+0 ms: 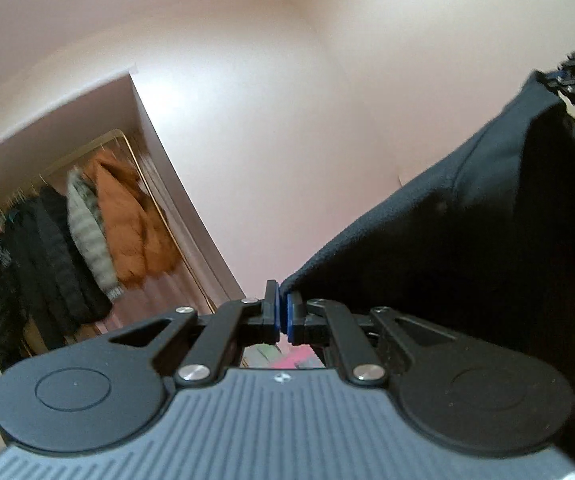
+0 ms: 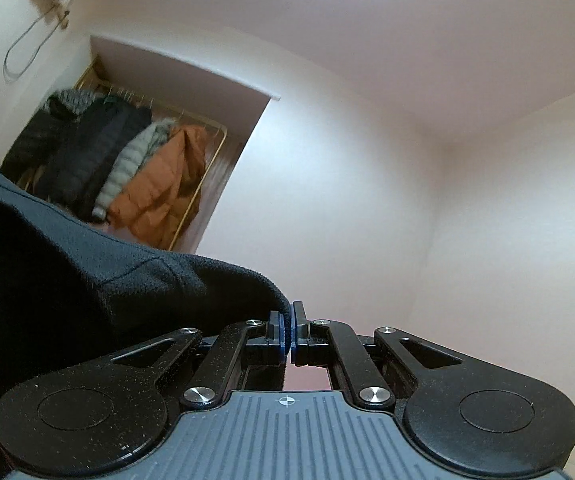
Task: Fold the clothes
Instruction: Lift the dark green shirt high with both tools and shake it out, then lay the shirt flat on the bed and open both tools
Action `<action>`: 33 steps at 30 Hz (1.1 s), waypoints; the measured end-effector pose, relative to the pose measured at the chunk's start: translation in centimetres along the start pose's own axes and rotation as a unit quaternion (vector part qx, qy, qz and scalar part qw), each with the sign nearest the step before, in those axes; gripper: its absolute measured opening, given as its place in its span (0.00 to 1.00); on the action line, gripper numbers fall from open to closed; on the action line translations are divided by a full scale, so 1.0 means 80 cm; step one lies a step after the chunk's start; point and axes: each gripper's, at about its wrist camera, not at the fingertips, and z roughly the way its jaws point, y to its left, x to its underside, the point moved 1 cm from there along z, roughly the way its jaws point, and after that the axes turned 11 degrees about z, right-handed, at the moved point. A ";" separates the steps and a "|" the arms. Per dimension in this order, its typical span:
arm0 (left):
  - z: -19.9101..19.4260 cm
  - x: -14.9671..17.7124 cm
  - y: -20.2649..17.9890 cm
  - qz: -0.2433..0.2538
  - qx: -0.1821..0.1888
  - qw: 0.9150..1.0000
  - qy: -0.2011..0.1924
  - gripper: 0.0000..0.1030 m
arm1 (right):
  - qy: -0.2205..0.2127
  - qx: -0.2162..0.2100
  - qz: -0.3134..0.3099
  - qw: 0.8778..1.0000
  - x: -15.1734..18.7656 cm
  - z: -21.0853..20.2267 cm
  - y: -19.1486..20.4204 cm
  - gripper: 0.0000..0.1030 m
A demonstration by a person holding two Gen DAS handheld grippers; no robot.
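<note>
Both tools [image 1: 282,312] [image 2: 288,334] w/ black fleece garment [image 1: 467,240]

Left gripper [image 1: 282,312]: jaws are pressing together on a corner of the black fleece garment [image 1: 467,248], the blue pads [image 1: 274,306] nearly meeting with only the cloth edge between them. It is pointing roughly level toward the wall and ceiling.

Right gripper [image 2: 288,334]: jaws are clamping fully closed on the opposite edge of the same garment, whose hem is pinched at the pad tips. It is tilting slightly upward. In the left wrist view the right gripper is showing at the far right edge, level with the left, the cloth stretching between the two.
</note>
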 end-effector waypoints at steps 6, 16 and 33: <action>0.214 0.079 -0.058 -0.034 0.038 0.991 0.125 0.06 | 0.096 -0.060 -0.024 0.993 0.146 0.206 -0.017 0.00; 0.462 0.349 -0.253 -0.124 0.088 0.913 0.380 0.46 | 0.334 -0.126 -0.026 0.934 0.497 0.448 0.012 0.75; 0.121 0.440 -0.468 -0.196 0.310 0.814 0.451 0.46 | 0.615 -0.022 0.159 0.772 0.581 0.104 -0.058 0.75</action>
